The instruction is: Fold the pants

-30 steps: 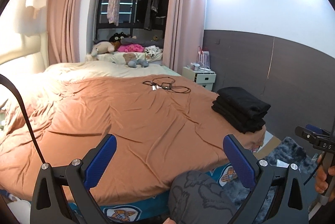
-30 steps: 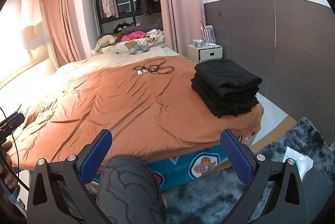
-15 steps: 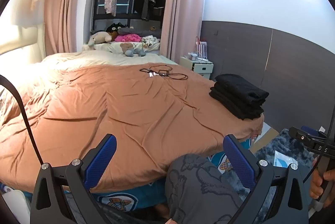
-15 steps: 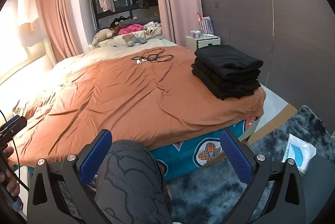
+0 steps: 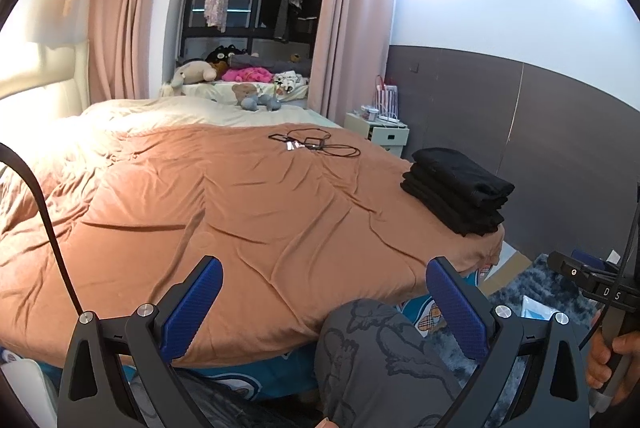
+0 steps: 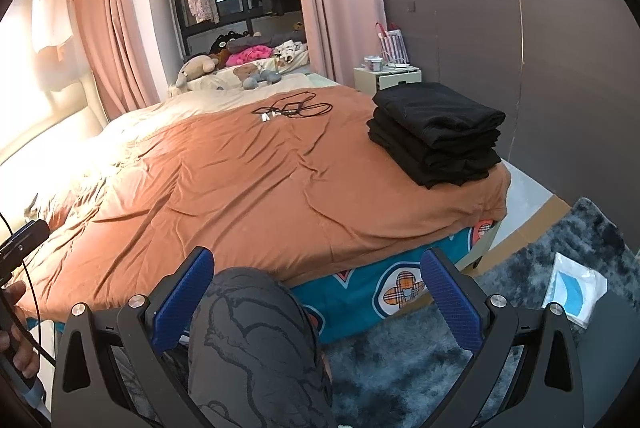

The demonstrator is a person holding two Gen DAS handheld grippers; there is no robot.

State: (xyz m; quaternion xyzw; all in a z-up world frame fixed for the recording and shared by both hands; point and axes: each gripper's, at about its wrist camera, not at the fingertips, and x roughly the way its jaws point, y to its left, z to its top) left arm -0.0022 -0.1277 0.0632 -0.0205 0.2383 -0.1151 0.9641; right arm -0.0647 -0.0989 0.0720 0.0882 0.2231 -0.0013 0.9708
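The left gripper [image 5: 322, 304] hangs with its blue pads spread wide and nothing between them, raised off the near edge of the bed; the right gripper [image 6: 316, 294] is likewise agape and empty, with the person's knee [image 6: 256, 324] in grey printed cloth showing between its fingers.

Reading the right wrist view from left to right: at nine o'clock the person's left hand [image 6: 16, 332] grips the handle of the other tool; at the centre lies the orange duvet [image 6: 248, 196], creased but bare of any garment; at about twelve o'clock a tangle of black cable [image 6: 292, 108] rests on it; at two o'clock a stack of folded black pants [image 6: 436, 132] sits at the bed's far right corner, near the white nightstand [image 6: 388, 78]. At four o'clock a white-and-blue packet [image 6: 576, 288] lies on the grey rug [image 6: 400, 360].

No unfolded pair is laid out anywhere I can see (the stack looks finished, though how many pieces it holds I cannot tell). I judge this a pause between garments, or the end of the job. If more remain, the next move calls for fetching a fresh pair from out of view and spreading it flat on the open middle of the duvet, both grippers taking the waistband.
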